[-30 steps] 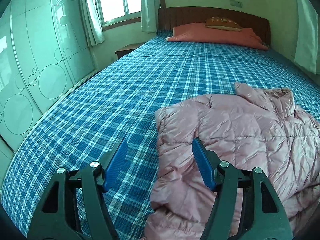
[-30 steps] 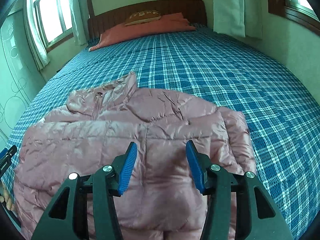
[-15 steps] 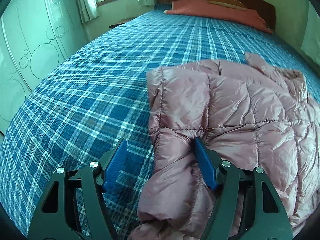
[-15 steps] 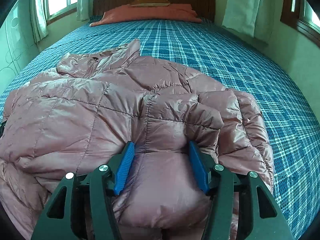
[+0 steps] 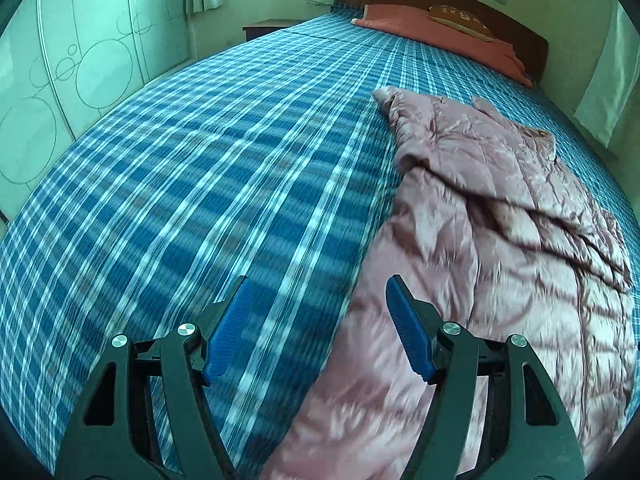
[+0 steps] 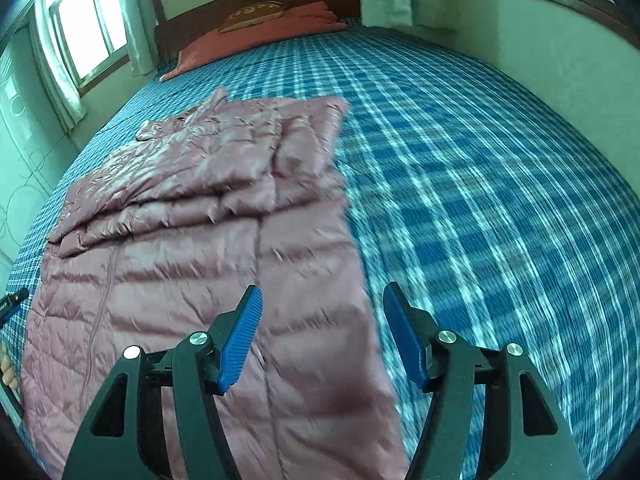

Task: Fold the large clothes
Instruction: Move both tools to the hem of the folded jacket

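On the blue plaid bed lies one pink quilted jacket, lengthwise with its collar toward the headboard and its sleeves folded in over the chest. Its slick, puffy shell looks likely to spring open or slide on the sheet if only a thin layer is pinched at the hem. Smaller things count as two pillows, then one left claw and one right claw, both spread wide and holding nothing.
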The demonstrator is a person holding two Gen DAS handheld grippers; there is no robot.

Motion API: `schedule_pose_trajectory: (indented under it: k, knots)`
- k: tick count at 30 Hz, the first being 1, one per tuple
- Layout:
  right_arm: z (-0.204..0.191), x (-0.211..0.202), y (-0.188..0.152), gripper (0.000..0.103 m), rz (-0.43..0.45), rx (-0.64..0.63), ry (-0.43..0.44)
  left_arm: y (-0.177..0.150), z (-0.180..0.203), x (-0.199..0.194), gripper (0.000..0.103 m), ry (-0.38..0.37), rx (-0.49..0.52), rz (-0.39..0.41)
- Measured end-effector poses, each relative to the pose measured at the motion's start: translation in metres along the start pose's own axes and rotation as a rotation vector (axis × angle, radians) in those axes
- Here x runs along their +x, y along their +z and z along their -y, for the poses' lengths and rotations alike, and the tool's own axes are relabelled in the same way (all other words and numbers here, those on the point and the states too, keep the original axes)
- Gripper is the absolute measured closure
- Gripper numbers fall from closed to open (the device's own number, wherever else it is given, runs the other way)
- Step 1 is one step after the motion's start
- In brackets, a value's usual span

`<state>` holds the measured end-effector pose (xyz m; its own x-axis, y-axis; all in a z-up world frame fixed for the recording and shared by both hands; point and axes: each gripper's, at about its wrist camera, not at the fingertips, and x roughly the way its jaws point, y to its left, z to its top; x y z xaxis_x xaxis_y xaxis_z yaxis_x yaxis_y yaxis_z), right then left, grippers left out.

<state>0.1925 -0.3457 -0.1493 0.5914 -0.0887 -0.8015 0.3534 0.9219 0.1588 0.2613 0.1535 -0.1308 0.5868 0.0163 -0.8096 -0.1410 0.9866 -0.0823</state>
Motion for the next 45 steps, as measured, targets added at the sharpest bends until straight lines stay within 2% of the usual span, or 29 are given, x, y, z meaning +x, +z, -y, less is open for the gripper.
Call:
schedule_pose_trajectory:
  k: [7,11,15,19,23,30,34,45]
  knots:
    - [0.049,-0.050,-0.081,0.040,-0.042,0.116,0.045,-0.080,-0.063,-0.047,0.034,-0.092,-0.221,-0.092]
    - [0.069,-0.062,-0.112,0.040,-0.050,0.180,0.079,-0.118,-0.072,-0.066,0.034,-0.147,-0.288,-0.099]
    - [0.082,-0.068,-0.131,0.040,-0.053,0.258,0.138,-0.142,-0.077,-0.088,0.034,-0.187,-0.344,-0.088]
    - [0.080,-0.074,-0.138,0.040,-0.055,0.283,0.190,-0.155,-0.076,-0.099,0.034,-0.249,-0.417,-0.094]
    - [0.074,-0.075,-0.152,0.040,-0.077,0.337,0.299,-0.166,-0.075,-0.108,0.034,-0.298,-0.473,-0.092]
    - [0.058,-0.084,-0.162,0.038,-0.049,0.372,0.416,-0.189,-0.073,-0.115,0.034,-0.379,-0.574,-0.166]
    - [0.054,-0.083,-0.161,0.038,-0.044,0.406,0.494,-0.196,-0.069,-0.116,0.034,-0.392,-0.577,-0.169]
    - [0.045,-0.064,-0.158,0.038,-0.037,0.466,0.540,-0.184,-0.071,-0.099,0.034,-0.365,-0.602,-0.106]
